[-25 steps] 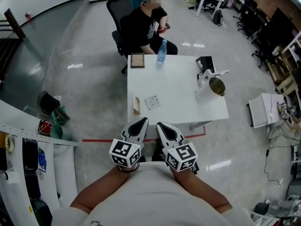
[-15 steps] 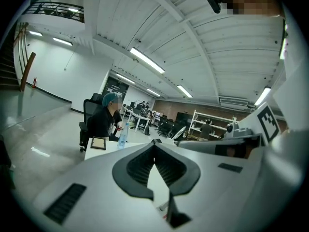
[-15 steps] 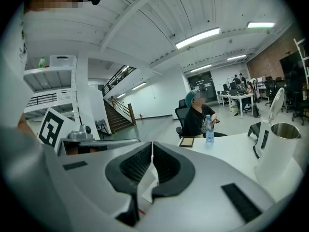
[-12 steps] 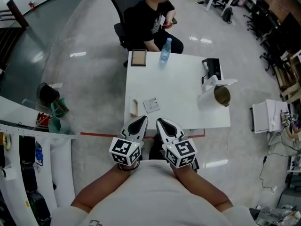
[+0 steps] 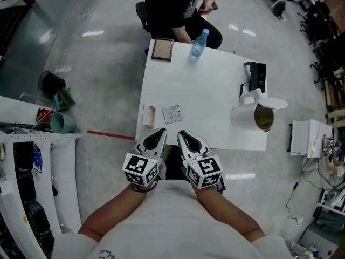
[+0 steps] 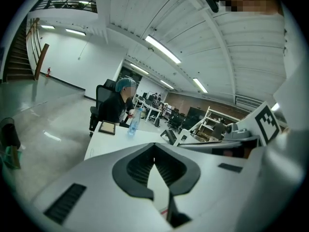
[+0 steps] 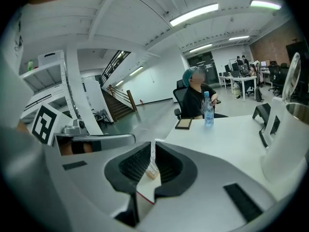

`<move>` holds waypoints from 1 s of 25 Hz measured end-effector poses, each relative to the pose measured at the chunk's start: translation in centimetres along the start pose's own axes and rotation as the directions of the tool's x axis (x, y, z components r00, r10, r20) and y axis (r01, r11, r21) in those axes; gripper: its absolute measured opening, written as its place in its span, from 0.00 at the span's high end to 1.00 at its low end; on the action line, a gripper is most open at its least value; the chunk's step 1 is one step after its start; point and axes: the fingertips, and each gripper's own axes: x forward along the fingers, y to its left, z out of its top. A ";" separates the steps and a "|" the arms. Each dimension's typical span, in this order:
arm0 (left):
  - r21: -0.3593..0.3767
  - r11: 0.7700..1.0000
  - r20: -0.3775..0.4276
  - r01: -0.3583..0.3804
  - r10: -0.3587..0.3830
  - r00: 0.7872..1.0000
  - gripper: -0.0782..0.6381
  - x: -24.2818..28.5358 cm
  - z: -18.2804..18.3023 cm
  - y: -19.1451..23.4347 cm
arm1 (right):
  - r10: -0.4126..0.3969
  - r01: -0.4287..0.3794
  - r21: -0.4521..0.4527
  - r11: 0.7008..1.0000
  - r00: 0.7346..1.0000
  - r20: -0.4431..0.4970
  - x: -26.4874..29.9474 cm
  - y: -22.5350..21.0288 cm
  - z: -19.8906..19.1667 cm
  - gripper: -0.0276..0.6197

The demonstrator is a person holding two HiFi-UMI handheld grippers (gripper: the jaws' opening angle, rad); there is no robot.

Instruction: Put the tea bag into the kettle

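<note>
A flat white tea bag packet (image 5: 173, 114) lies on the white table (image 5: 210, 99) near its front left. The white kettle (image 5: 252, 116) stands at the table's right edge with its lid up; in the right gripper view the kettle (image 7: 284, 141) fills the right side. My left gripper (image 5: 160, 133) and right gripper (image 5: 182, 135) hang side by side over the table's near edge, short of the packet. In their own views the left gripper (image 6: 154, 148) and right gripper (image 7: 153, 147) are both shut with nothing held.
A small wooden box (image 5: 148, 115) lies left of the packet. A framed board (image 5: 162, 49), a water bottle (image 5: 198, 42) and a seated person (image 5: 180, 4) are at the far side. A black kettle base (image 5: 257, 77) sits behind the kettle. White shelving (image 5: 32, 161) stands at left.
The table has drawn closer and now reaches the gripper tips. Both grippers kept their side-by-side pose and stayed shut.
</note>
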 end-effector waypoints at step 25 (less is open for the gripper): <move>-0.133 0.977 -0.142 -0.165 0.146 0.979 0.88 8.0 -8.3 5.8 | 0.056 -0.078 -0.067 0.995 0.955 -0.293 12.8 -10.0 -8.9 0.60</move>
